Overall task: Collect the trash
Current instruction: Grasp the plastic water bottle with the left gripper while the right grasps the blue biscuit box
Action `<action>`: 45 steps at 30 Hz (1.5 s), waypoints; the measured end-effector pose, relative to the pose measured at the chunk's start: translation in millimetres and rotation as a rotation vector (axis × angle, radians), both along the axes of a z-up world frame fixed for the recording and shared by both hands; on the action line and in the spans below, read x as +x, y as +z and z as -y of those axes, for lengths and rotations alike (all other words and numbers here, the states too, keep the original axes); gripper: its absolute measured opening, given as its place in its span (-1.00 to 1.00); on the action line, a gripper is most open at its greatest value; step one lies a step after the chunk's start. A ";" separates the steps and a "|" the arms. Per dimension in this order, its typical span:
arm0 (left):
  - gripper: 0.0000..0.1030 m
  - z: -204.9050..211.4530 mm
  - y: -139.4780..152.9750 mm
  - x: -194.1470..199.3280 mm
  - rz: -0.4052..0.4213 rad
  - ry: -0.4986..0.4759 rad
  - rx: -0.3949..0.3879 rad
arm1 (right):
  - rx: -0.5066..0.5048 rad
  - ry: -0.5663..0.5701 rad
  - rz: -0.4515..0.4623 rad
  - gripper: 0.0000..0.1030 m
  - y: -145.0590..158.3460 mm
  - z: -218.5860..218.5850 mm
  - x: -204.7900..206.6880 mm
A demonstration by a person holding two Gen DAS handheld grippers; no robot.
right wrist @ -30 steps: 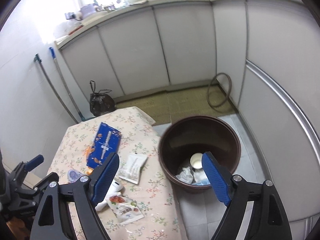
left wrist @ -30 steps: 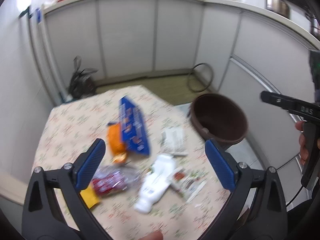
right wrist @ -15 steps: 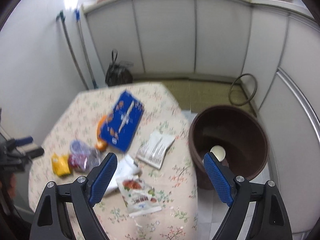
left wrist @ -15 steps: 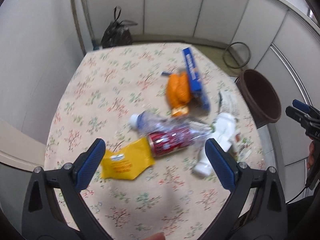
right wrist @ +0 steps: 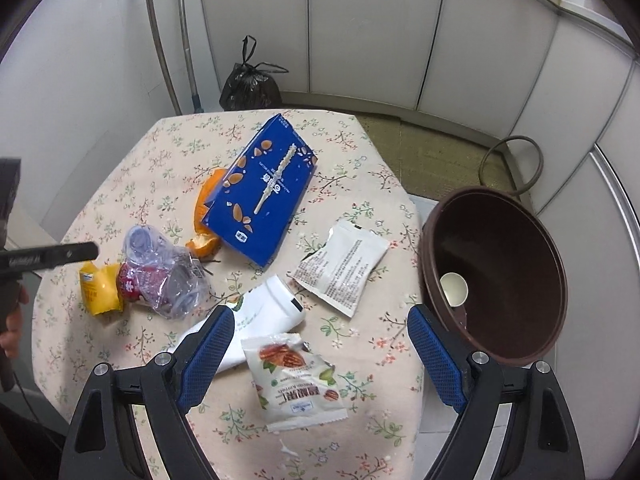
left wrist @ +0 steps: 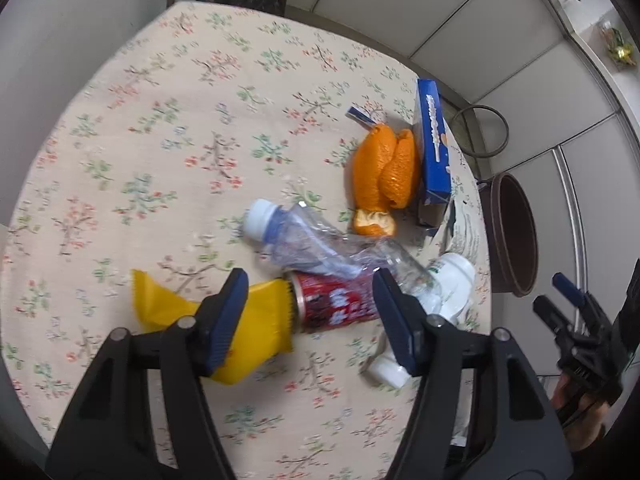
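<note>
- Lying scattered on the floral tabletop (right wrist: 168,152) is the trash: a red can (left wrist: 336,306), a crushed clear bottle (left wrist: 308,240), a yellow wrapper (left wrist: 256,328), orange peel (left wrist: 384,168), a blue box (right wrist: 264,192), a white bottle (right wrist: 260,312), a white sachet (right wrist: 344,264) and a snack packet (right wrist: 296,380).
- The red can lies on its side, touching the yellow wrapper at one end and partly under the crushed clear bottle.
- The left gripper (left wrist: 308,320) hangs over the can and wrapper; its jaws are closing, with the can and the wrapper's edge seen in the gap between them, and the pads are not pressing on either.
- The right gripper (right wrist: 320,352) stands wide open above the snack packet, holding nothing; the white bottle lies just past its left finger.
- The orange peel sits against the blue box, near the middle of the tabletop.
- The white sachet lies flat between the blue box and the tabletop edge.
- A brown bin (right wrist: 496,280) stands on the floor just beside the tabletop, with a white cup (right wrist: 454,289) inside.
- A tied black bag (right wrist: 250,88) sits on the floor beyond the tabletop, by the white cabinets (right wrist: 360,28).
</note>
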State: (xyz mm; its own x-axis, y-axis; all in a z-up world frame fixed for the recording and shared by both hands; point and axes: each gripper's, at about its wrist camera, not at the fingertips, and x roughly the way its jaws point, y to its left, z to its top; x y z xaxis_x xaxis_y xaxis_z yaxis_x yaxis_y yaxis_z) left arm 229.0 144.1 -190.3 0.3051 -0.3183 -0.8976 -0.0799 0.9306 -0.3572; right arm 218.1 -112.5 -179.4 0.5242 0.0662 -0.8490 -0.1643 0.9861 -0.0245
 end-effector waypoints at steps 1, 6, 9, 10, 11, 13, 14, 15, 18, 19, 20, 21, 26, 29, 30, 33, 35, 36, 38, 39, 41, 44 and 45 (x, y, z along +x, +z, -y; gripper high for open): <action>0.10 5.8 -4.7 5.6 -0.025 0.001 -0.002 | -0.005 0.002 -0.001 0.74 -0.8 -2.3 2.3; -0.01 20.3 -28.0 20.9 -0.132 0.063 -0.004 | 0.000 0.003 -0.011 0.74 -4.3 -5.6 10.5; -0.02 23.3 -31.8 27.9 -0.124 0.091 -0.007 | 0.007 -0.001 -0.024 0.74 -8.5 -4.0 14.0; -0.05 24.2 -32.5 30.2 -0.119 0.098 -0.005 | 0.009 -0.004 -0.029 0.74 -10.0 -2.9 15.3; -0.07 24.6 -33.5 32.6 -0.118 0.103 -0.005 | 0.010 -0.006 -0.033 0.74 -11.2 -1.6 16.5; -0.15 21.5 -36.5 35.1 -0.121 0.136 -0.024 | 0.014 -0.014 -0.042 0.74 -14.4 2.1 18.6; -0.19 19.8 -37.2 37.2 -0.123 0.149 -0.031 | 0.015 -0.019 -0.047 0.74 -15.9 4.1 19.6; -0.31 17.1 -37.4 39.0 -0.122 0.162 -0.047 | 0.019 -0.026 -0.052 0.74 -17.6 6.4 20.4; -0.32 18.7 -39.8 42.2 -0.120 0.178 -0.082 | 0.036 -0.044 -0.068 0.74 -21.6 10.2 22.7; -0.33 20.3 -39.0 43.4 -0.113 0.168 -0.077 | 0.042 -0.048 -0.074 0.74 -22.8 11.5 23.4; -0.34 21.8 -38.4 44.6 -0.107 0.163 -0.076 | 0.047 -0.051 -0.078 0.74 -23.9 12.6 23.9; -0.35 23.7 -38.1 45.6 -0.100 0.161 -0.074 | 0.049 -0.054 -0.081 0.74 -24.5 13.3 24.0; -0.38 28.8 -22.9 43.0 -0.040 0.125 -0.041 | 0.053 -0.059 -0.085 0.74 -25.4 12.8 23.9; -0.39 29.1 -6.4 42.5 0.015 0.106 -0.026 | 0.054 -0.059 -0.085 0.74 -25.5 10.8 23.7; -0.39 28.8 0.9 40.6 0.037 0.098 -0.014 | 0.054 -0.055 -0.084 0.74 -25.0 9.5 23.4; -0.40 26.0 20.6 34.4 0.098 0.080 0.027 | 0.052 -0.047 -0.077 0.74 -23.8 6.1 24.2; -0.40 23.0 36.7 28.2 0.152 0.065 0.071 | 0.056 -0.044 -0.077 0.74 -23.0 3.0 27.0; -0.40 21.4 45.3 24.2 0.183 0.055 0.103 | 0.059 -0.042 -0.078 0.74 -22.6 1.3 29.0; -0.40 17.9 58.4 16.1 0.235 0.042 0.148 | 0.074 -0.033 -0.079 0.74 -20.6 -4.1 37.0; -0.40 16.0 64.8 12.7 0.259 0.038 0.169 | 0.092 -0.024 -0.082 0.74 -19.1 -7.2 43.1; -0.41 12.1 75.7 6.1 0.304 0.029 0.204 | 0.152 -0.009 -0.091 0.74 -17.2 -11.7 56.5; -0.41 4.6 84.8 -2.3 0.337 0.025 0.214 | 0.282 0.014 -0.128 0.74 -20.7 -15.7 83.5; -0.41 1.6 86.7 -5.4 0.339 0.026 0.208 | 0.306 0.004 -0.135 0.74 -22.9 -17.0 90.6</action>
